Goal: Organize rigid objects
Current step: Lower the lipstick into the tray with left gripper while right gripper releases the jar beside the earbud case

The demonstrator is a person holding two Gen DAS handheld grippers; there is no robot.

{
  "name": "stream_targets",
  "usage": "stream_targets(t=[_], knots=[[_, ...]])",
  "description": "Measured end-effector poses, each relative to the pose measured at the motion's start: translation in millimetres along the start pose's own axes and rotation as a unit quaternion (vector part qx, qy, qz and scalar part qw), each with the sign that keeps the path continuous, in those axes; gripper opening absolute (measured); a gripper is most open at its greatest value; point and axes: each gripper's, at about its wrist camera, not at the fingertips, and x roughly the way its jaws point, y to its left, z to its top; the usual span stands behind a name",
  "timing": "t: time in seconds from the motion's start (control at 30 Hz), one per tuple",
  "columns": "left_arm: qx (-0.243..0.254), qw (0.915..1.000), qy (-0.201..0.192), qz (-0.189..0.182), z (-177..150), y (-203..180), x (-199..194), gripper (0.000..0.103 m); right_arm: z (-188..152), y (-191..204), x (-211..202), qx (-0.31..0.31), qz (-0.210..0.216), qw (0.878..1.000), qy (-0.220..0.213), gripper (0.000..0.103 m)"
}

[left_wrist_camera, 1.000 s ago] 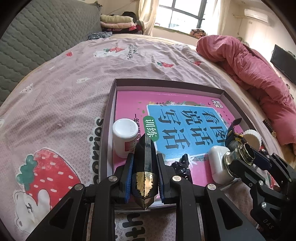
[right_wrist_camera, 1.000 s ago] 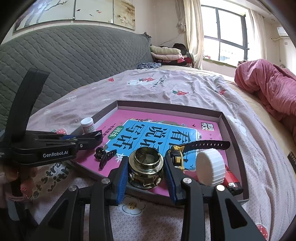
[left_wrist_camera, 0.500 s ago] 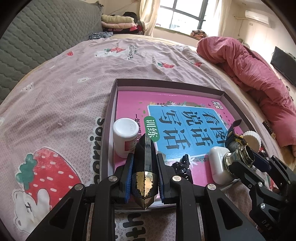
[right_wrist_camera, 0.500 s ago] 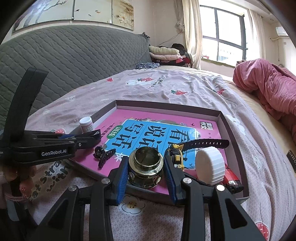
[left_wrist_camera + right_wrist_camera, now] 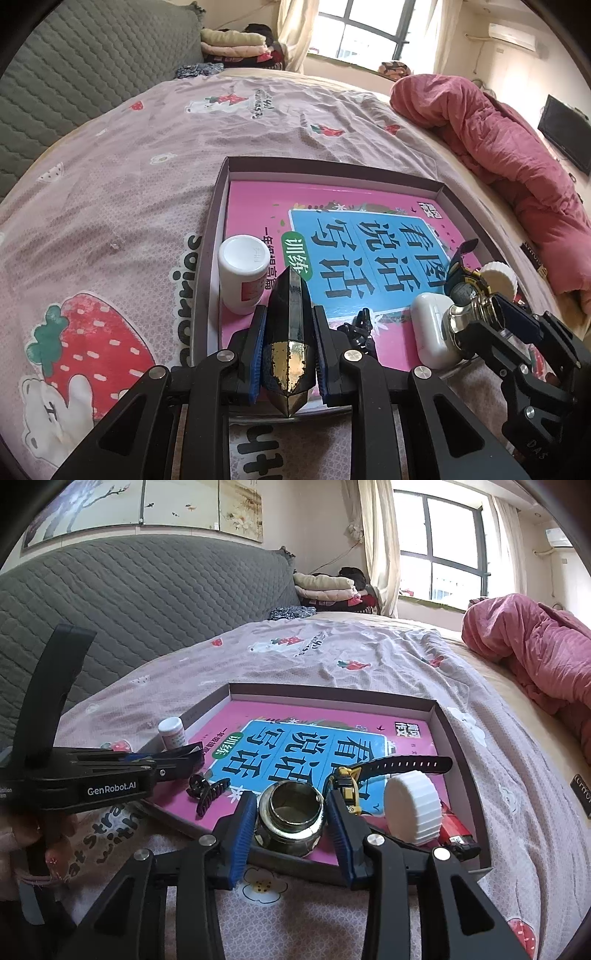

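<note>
A shallow grey tray [image 5: 332, 162] [image 5: 332, 690] lies on the bed with a pink and blue book in it. My left gripper [image 5: 289, 310] [image 5: 192, 755] is shut on a dark pointed crystal [image 5: 290, 354] with a gold patch, held over the tray's near left corner. The jaws of my right gripper [image 5: 290, 796] [image 5: 476, 314] are opening. A brass fitting [image 5: 288, 834] [image 5: 467, 315] stands between them on the tray's near edge, with a thin gap at each pad.
The tray also holds a white bottle [image 5: 243, 273] [image 5: 171, 733], a black hair claw [image 5: 207, 794], a white earbud case [image 5: 430, 332], a yellow and black watch [image 5: 388, 768], a white ribbed cap [image 5: 412, 808] and a red lighter [image 5: 452, 829]. A pink quilt [image 5: 509, 147] lies to the right.
The right gripper's pads have spread slightly away from the brass fitting. The left gripper and the crystal have not moved.
</note>
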Motion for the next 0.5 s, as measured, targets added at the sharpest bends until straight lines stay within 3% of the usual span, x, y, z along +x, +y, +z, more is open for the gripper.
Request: stream_targets(t=[0.2,0.5], knots=[[0.000,1.0000,0.001,0.000,0.4,-0.7,1.8,0.023,-0.3,1.1,-6.2,-0.003,-0.013,1.000,-0.006,0.049],[0.008,1.0000,0.004,0.001,-0.5,-4.4,7.2,0.023,0.5,-9.2,-15.8,0.014,-0.026,1.000,-0.011,0.049]])
